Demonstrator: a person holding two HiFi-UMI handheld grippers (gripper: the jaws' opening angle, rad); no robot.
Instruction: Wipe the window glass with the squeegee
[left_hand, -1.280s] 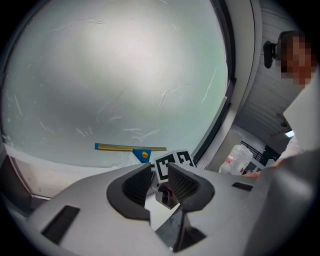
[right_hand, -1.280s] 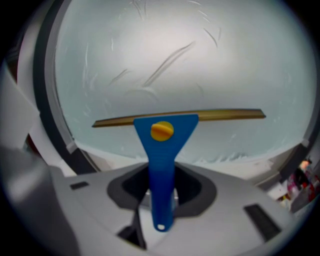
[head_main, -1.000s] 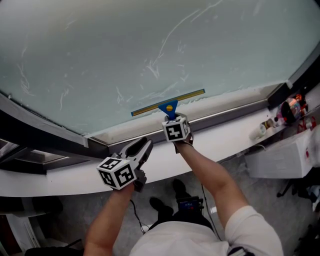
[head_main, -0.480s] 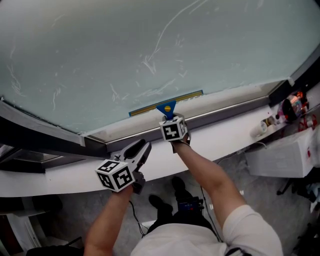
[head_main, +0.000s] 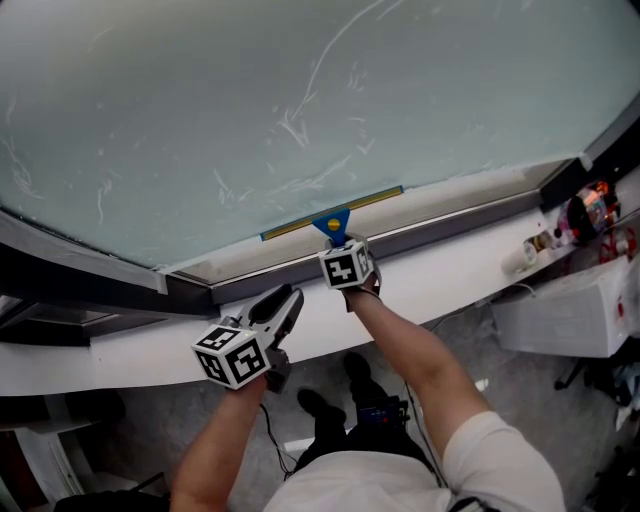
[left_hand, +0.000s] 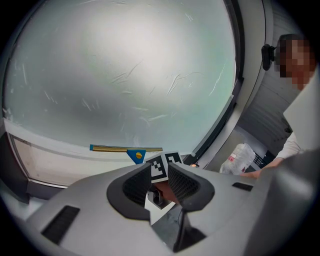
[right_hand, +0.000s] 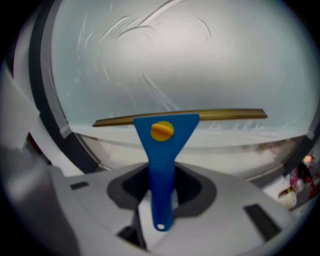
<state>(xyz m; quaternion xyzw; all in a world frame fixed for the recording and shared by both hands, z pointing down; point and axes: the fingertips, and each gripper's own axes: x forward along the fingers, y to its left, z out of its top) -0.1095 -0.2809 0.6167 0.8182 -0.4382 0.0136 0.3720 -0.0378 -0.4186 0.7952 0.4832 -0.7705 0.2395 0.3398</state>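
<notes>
The squeegee (head_main: 333, 214) is sitting at the very bottom of the window glass (head_main: 300, 100). Its brass-coloured blade is lying along the glass's lower edge and its blue handle is pointing down, away from the glass.

Starting below the glass's left half, I am holding my left claw (head_main: 283, 300) over the white sill (head_main: 450, 270). It is well off the glass and gripping nothing. In its own view, the left claw (left_hand: 160, 182) is showing its pads a little apart, with only my other hand visible through the gap.

Further along, below the middle of the glass, my right claw (head_main: 340, 243) is clenching the squeegee. In the right gripper view, the right claw (right_hand: 162, 192) is pinching the flat blue handle of the squeegee (right_hand: 162, 150) from both sides. The blade is spreading wide above it against the glass.

Below the glass's right corner, small bottles and clutter (head_main: 525, 258) are crowding the end of the sill.

As I judge it, the main risk is the frame. The blade is running so close to the bottom edge that any further downward pull would be knocking it against the frame. That could twist the thin handle between my pads. A twisted handle would be lifting one end of the blade off the glass and leaving streaks. White smears are showing higher up the glass, so lifting the squeegee back up there with a loose grip could let it slip. A wide swing toward the right corner could also be sweeping into that clutter.
</notes>
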